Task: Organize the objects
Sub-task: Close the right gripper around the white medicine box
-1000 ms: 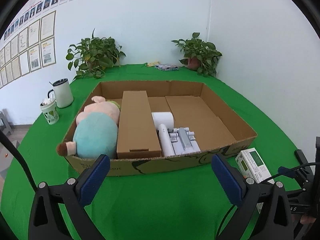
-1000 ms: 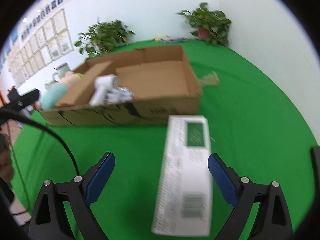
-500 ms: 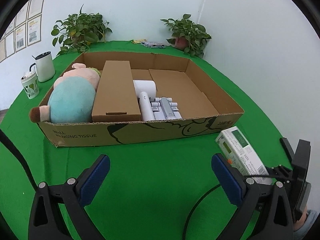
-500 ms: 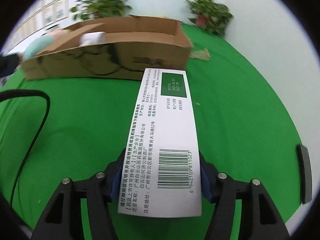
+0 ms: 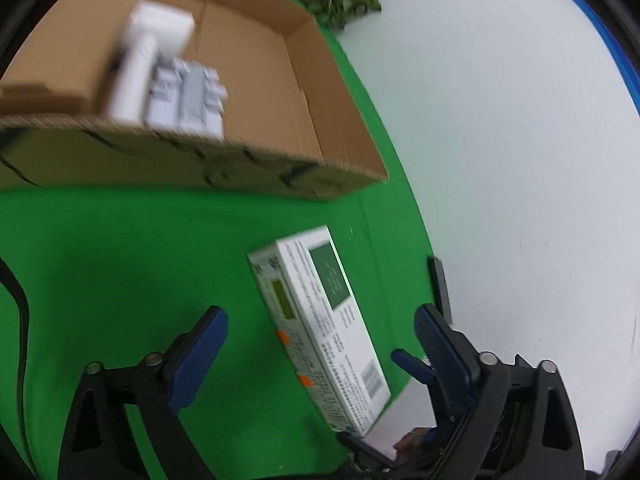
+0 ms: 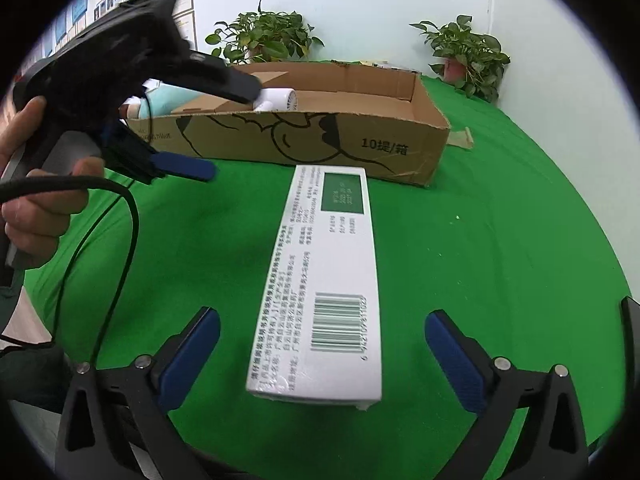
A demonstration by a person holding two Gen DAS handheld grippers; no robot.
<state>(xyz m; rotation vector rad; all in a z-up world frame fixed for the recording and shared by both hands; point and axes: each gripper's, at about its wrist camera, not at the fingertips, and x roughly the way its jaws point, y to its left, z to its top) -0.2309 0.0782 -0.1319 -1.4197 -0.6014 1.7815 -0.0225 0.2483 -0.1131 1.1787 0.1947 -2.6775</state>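
On the green table [image 6: 500, 220], the white box [image 6: 324, 280] lies between my right gripper's [image 6: 322, 356] spread fingers, my left gripper [image 5: 320, 352] also spread.

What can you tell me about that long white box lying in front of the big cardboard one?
The white box is a long, flat carton, seemingly glossy card, printed with small black text, a dark green panel near its far end and a barcode near its near end. One side, seen from the left camera, carries a yellow-green patch and orange marks. It lies flat on the green cloth, pointing toward the cardboard box, apart from it. The right gripper is open around its near end, not touching.
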